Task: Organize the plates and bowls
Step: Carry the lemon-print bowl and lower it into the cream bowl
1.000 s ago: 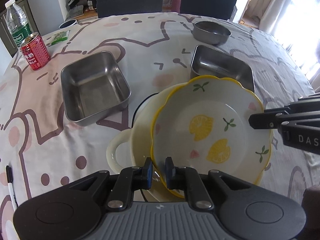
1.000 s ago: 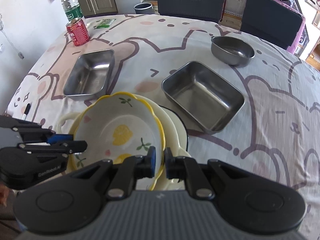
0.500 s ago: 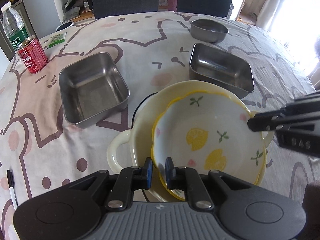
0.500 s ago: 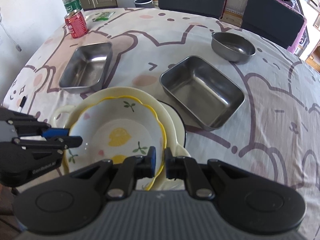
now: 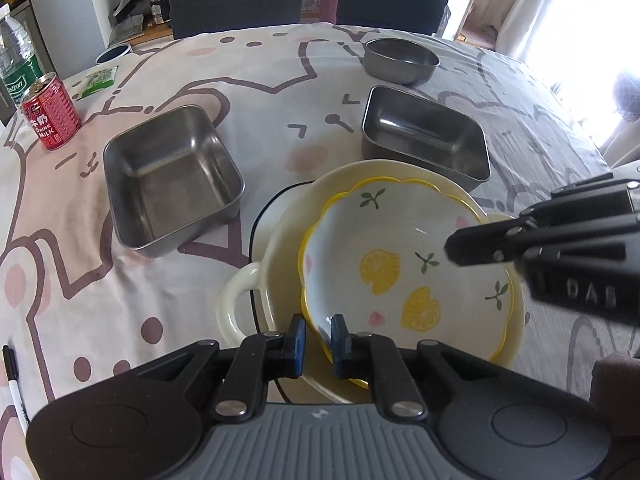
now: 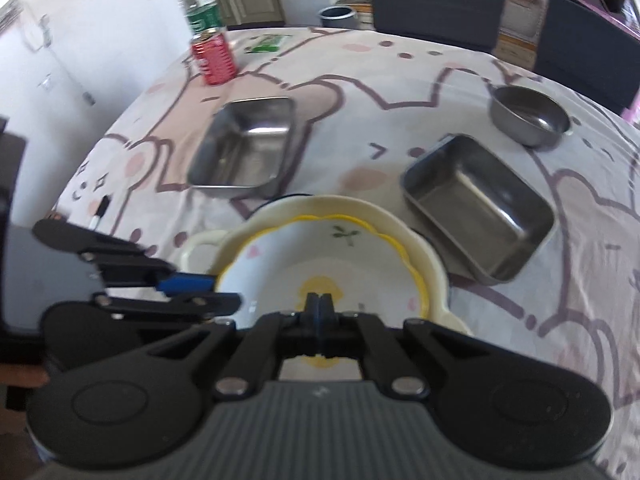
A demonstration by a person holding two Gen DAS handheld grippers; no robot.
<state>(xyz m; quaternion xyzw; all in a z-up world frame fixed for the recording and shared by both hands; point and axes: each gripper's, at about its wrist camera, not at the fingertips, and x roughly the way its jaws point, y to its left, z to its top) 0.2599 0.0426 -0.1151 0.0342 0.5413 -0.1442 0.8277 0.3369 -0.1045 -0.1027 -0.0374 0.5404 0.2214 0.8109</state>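
A scalloped lemon-print bowl (image 5: 400,256) (image 6: 288,272) with a yellow rim sits nested in a cream two-handled bowl (image 5: 280,240) (image 6: 432,276). A black-rimmed plate (image 5: 256,224) shows under them. My left gripper (image 5: 319,332) is shut on the lemon bowl's near rim, and in the right wrist view it (image 6: 216,291) comes in from the left. My right gripper (image 6: 319,308) hovers over the lemon bowl, its jaws closing until the pads meet with nothing between them. In the left wrist view it (image 5: 454,246) reaches in over the bowl's right side.
Two rectangular steel trays (image 5: 172,176) (image 5: 424,136) stand beyond the bowls, and a round steel bowl (image 5: 400,60) is farther back. A red can (image 5: 50,110) and a water bottle (image 5: 16,68) stand far left. A pen (image 5: 14,384) lies near left. Chairs line the far edge.
The lemon bowl came down from a tilt and settled into the cream bowl. My right gripper came off its rim and its jaws shut together. My left gripper kept its grip.
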